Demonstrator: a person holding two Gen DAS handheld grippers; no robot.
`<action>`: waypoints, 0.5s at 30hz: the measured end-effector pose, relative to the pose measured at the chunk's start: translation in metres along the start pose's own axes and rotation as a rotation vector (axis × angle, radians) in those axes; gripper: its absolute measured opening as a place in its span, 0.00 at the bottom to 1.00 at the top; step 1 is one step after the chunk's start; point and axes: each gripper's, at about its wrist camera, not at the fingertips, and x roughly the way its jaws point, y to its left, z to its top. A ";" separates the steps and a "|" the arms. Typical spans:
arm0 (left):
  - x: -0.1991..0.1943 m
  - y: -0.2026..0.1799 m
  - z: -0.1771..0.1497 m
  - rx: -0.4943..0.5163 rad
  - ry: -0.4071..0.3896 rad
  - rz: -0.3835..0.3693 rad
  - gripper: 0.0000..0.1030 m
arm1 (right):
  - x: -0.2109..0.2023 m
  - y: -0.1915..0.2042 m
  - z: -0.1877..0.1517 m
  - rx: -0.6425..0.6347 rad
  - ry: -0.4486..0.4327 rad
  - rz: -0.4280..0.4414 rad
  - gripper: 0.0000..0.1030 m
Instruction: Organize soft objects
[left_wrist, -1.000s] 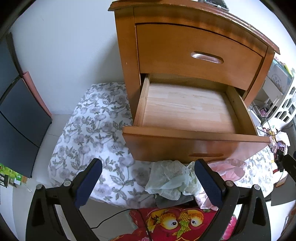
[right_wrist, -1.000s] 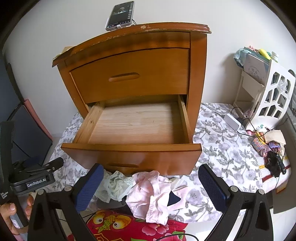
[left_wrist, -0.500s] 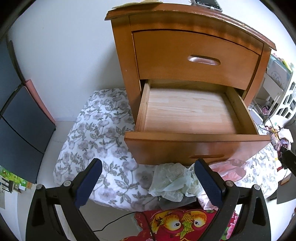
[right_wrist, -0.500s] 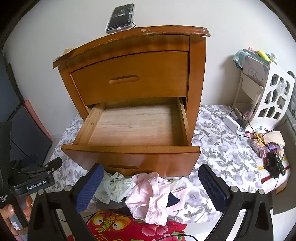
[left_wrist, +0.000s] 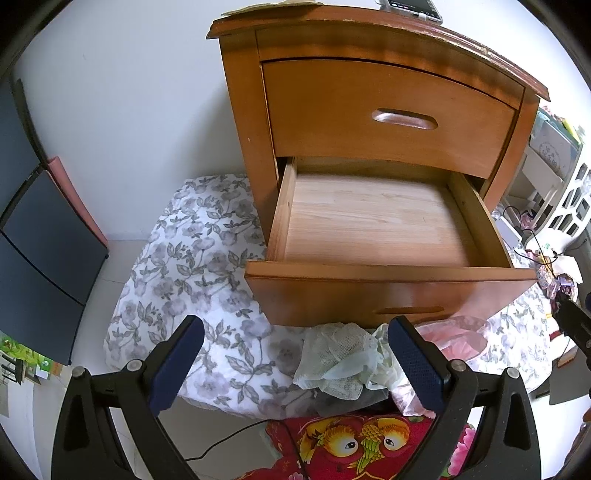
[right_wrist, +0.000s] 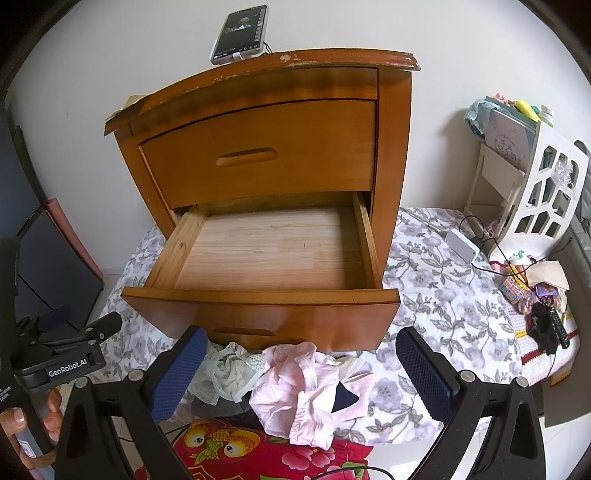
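The left gripper (left_wrist: 295, 362) has its blue-padded fingers (left_wrist: 177, 363) spread wide with nothing between them, aimed down over the pale green cloth (left_wrist: 338, 360) on the floral bedding (left_wrist: 192, 258). The right gripper (right_wrist: 306, 373) is likewise splayed and empty, poised above the pink garment (right_wrist: 299, 387), which lies crumpled just in front of the pulled-out lower drawer (right_wrist: 266, 254) of the wooden nightstand (right_wrist: 258, 147). Both tools tilt forward and downward. At the right view's left edge, the person's hand (right_wrist: 44, 424) grips the left tool's handle. A phone (right_wrist: 240, 33) stands on the nightstand top.
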 end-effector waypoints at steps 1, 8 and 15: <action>0.000 0.000 0.000 0.000 0.000 -0.002 0.97 | 0.001 0.000 -0.001 0.001 0.001 -0.001 1.00; 0.000 0.000 0.000 0.000 0.001 -0.005 0.97 | 0.003 0.000 -0.002 -0.001 0.008 -0.001 1.00; -0.001 -0.001 -0.002 0.009 0.005 -0.012 0.97 | 0.004 0.001 -0.002 0.000 0.012 -0.002 1.00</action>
